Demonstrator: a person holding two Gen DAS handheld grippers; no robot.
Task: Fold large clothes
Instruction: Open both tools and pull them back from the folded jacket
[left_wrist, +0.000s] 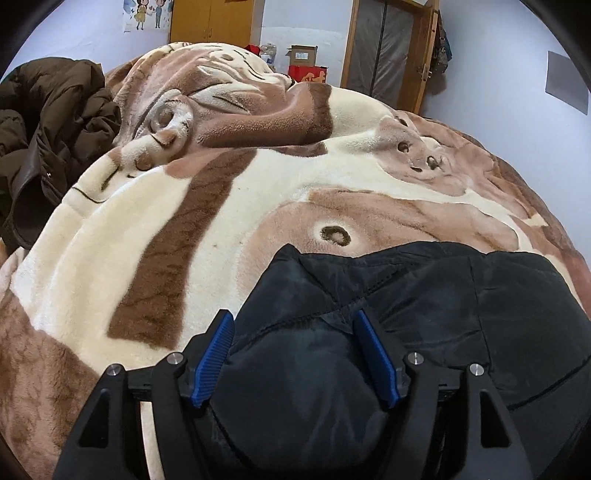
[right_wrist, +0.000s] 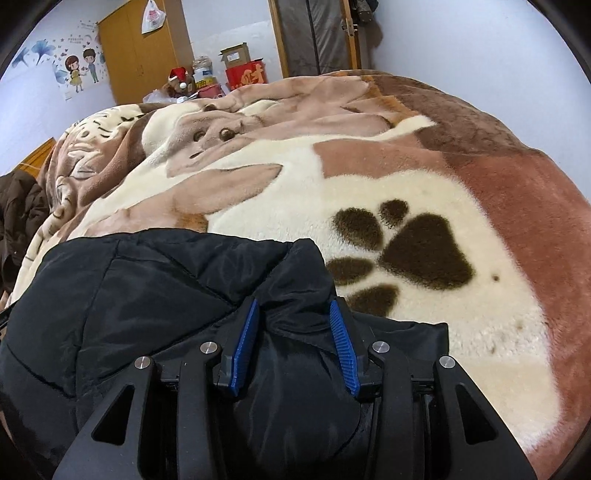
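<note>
One black jacket (left_wrist: 424, 295) lies near on one blanket (left_wrist: 166, 229); left gripper (left_wrist: 293, 325) and right gripper (right_wrist: 291, 314) each straddle its padding, jaws parted wide.

One brown coat (left_wrist: 48, 122) sits far left.

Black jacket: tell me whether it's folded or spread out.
Partly folded, bunched: the black jacket lies heaped in overlapping padded layers on the blanket, fabric between both grippers' fingers. Full extent is out of view.

Mounted low behind each gripper, looking forward along the fingers, close over a black padded jacket (left_wrist: 406, 314) (right_wrist: 147, 295) on a plush blanket (left_wrist: 147, 229) (right_wrist: 461, 184). Shared: jacket, blanket, wooden wardrobe (left_wrist: 210, 22) (right_wrist: 144, 55) beyond.
</note>
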